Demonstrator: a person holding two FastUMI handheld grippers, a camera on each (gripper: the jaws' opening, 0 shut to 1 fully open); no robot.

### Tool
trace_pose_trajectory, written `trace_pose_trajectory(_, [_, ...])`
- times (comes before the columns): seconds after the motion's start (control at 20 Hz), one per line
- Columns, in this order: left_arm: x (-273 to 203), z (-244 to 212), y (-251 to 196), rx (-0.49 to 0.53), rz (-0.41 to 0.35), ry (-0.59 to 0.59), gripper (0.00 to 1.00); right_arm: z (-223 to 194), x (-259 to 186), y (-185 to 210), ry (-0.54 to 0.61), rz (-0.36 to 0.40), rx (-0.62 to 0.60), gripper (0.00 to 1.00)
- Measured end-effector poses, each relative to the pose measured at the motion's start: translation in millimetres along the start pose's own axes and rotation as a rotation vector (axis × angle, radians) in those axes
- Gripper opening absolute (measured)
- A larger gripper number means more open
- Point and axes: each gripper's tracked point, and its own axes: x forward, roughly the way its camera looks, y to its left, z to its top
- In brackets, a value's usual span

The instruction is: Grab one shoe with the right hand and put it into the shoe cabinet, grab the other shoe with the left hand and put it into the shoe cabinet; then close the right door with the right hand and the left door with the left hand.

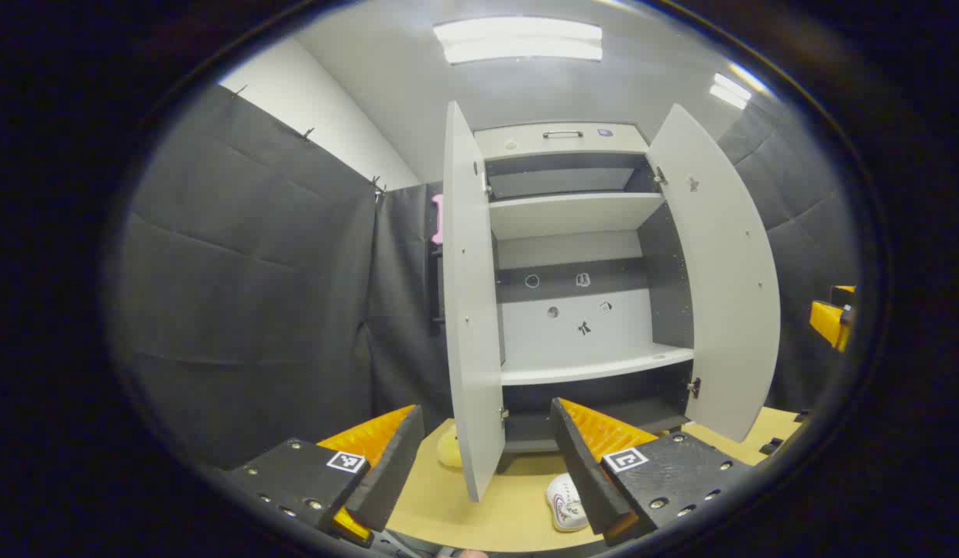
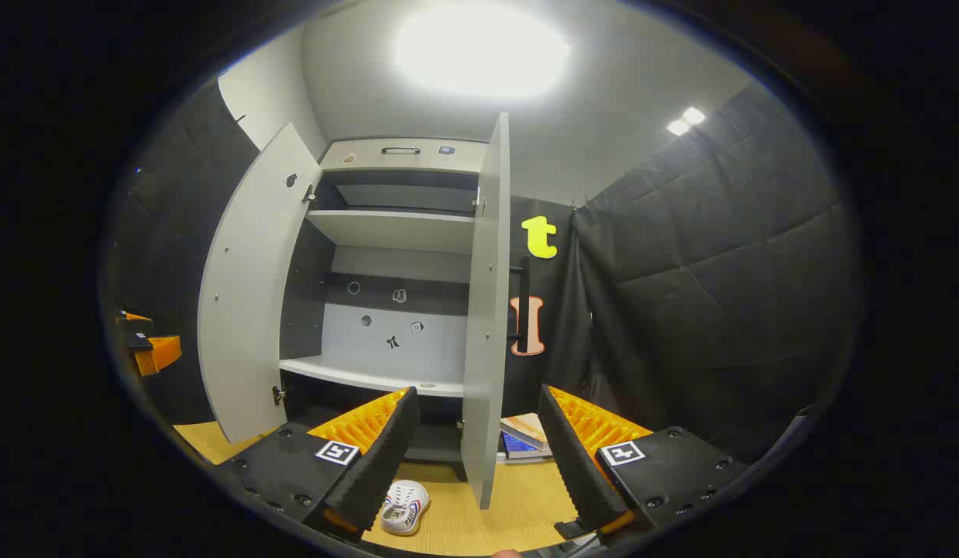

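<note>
Both doors of the cabinet (image 1: 580,256) stand wide open, and its shelves hold no shoes. In the left gripper view, the left door (image 1: 472,310) is seen nearly edge-on at centre, with the right door (image 1: 720,279) swung out toward 3 o'clock. The left gripper (image 1: 487,457) has its fingers spread wide apart, grasping nothing; the left door's lower edge falls between them. A white shoe (image 1: 566,504) lies on the table (image 1: 487,519) at about 5 o'clock, just beside the inner edge of the right-hand finger, partly hidden by it. A pale yellow object (image 1: 448,448) sits on the table by the foot of the left door; what it is cannot be told. The right gripper (image 1: 832,318) shows at 3 o'clock, at the rim. In the right gripper view, the right gripper (image 2: 479,446) is likewise released, fingers far apart and empty, with the right door (image 2: 486,310) edge-on between them. A white shoe (image 2: 406,505) with coloured side stripes lies on the table (image 2: 464,527) at 6 o'clock, beside the left-hand finger. Books (image 2: 524,438) are stacked low, just right of the right door. The left door (image 2: 247,294) opens toward 9 o'clock, and the left gripper (image 2: 150,345) shows beyond it at the rim.
</note>
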Motion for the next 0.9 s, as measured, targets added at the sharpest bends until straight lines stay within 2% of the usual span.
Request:
trace_pose_trajectory(0.1, [-5, 5, 2, -0.001, -0.001, -0.009, 1.00, 0, 3, -5, 0.004, -0.006, 0.001, 0.97])
trace_pose_trajectory(0.15, [-6, 8, 2, 0.002, -0.001, -0.012, 0.94, -1, 3, -4, 0.006, -0.007, 0.001, 0.96])
trace_pose_trajectory(0.9, [-11, 11, -2, 0.037, -0.013, -0.015, 0.94, -1, -1, -7, 0.011, -0.024, 0.008, 0.97])
